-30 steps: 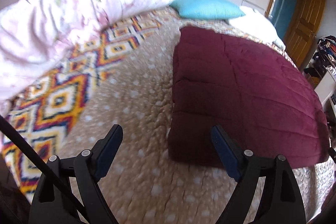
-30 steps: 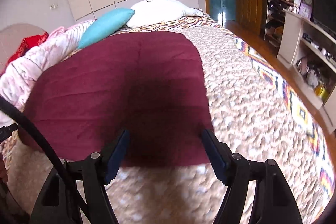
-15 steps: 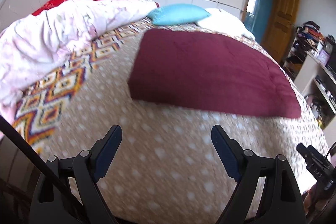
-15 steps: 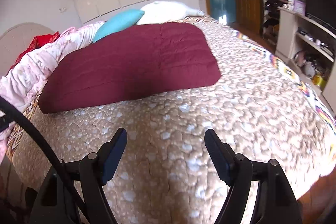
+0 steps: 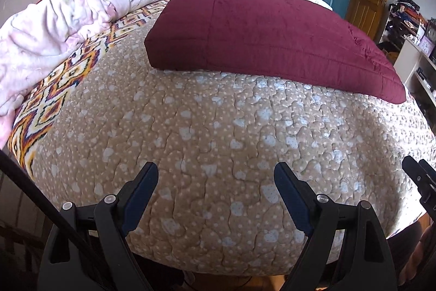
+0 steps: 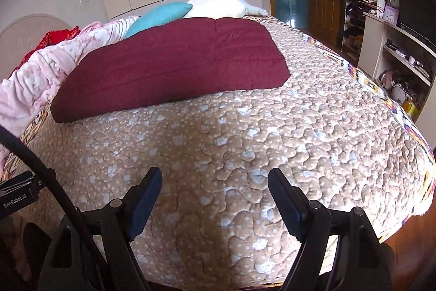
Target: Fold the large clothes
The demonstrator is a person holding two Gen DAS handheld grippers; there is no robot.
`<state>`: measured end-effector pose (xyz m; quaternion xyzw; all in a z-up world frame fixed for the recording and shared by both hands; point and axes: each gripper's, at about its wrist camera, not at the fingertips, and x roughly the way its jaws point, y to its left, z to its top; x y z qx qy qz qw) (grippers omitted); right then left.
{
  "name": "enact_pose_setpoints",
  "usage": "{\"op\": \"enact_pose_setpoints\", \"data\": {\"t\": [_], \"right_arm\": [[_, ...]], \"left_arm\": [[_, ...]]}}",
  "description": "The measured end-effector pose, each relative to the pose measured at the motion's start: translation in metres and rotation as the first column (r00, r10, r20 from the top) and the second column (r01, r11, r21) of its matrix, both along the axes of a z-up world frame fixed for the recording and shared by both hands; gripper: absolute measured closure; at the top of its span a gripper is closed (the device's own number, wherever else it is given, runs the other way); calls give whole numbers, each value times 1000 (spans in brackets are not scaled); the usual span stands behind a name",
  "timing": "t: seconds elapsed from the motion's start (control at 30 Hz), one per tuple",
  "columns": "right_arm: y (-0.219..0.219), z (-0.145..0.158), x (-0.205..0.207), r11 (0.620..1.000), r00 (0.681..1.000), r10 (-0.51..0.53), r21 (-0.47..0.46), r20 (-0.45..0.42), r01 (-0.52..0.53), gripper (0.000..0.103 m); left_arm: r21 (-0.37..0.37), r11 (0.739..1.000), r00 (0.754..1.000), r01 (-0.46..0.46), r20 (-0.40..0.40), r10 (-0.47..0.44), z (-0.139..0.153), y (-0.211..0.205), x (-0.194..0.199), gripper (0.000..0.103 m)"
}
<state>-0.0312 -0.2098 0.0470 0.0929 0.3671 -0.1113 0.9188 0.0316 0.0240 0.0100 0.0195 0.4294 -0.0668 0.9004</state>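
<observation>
- While both tools hang over the near end of the bed, the left gripper (image 5: 215,176) stands wide apart with nothing between its blue-padded black fingers (image 5: 288,192); only quilted cover shows in the gap.
- Its partner, the right gripper (image 6: 215,182), has just been opening its jaws and is likewise spread wide and empty, its bases cut off by the lower edge.
- Under both lies the beige quilted bedspread with pale blue hearts (image 6: 245,143), curving out of sight at the near edge.
- Farther up the bed, well apart from either tool, rests the folded maroon quilted blanket (image 5: 267,32), flat on the bedspread, with a square folded edge facing the cameras.
- Beside it on the left, a crumpled pink floral duvet (image 5: 60,21) covers part of a diamond-patterned multicoloured blanket border (image 5: 54,97).
- Behind the maroon blanket, a turquoise pillow (image 6: 160,17) and a white pillow (image 6: 218,6) are partly hidden.
- At the left view's right edge, a black tool part (image 5: 421,179) is cut off.
- Cluttered shelves (image 6: 400,59) at far right are too small to make out.
</observation>
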Motion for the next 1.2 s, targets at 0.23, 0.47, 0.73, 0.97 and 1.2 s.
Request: {"op": "enact_pose_setpoints", "data": {"t": [0.23, 0.47, 0.73, 0.97, 1.2], "right_arm": [[16, -6, 8, 996, 999, 31, -77, -24, -33, 20], [24, -8, 10, 993, 998, 48, -107, -30, -51, 20], [21, -13, 10, 995, 998, 40, -89, -46, -44, 20], [22, -15, 11, 995, 997, 43, -85, -57, -48, 20], [24, -16, 11, 995, 997, 48, -85, -63, -54, 20]], "left_arm": [[5, 1000, 1000, 7, 1, -7, -1, -3, 2, 17], [7, 1000, 1000, 2, -29, -1, -11, -1, 6, 17], [15, 1000, 998, -4, -57, 5, -23, 1, 11, 17], [29, 999, 999, -23, -45, 24, -32, -1, 15, 9], [0, 1000, 1000, -15, 10, 15, -39, 1, 14, 4]]}}
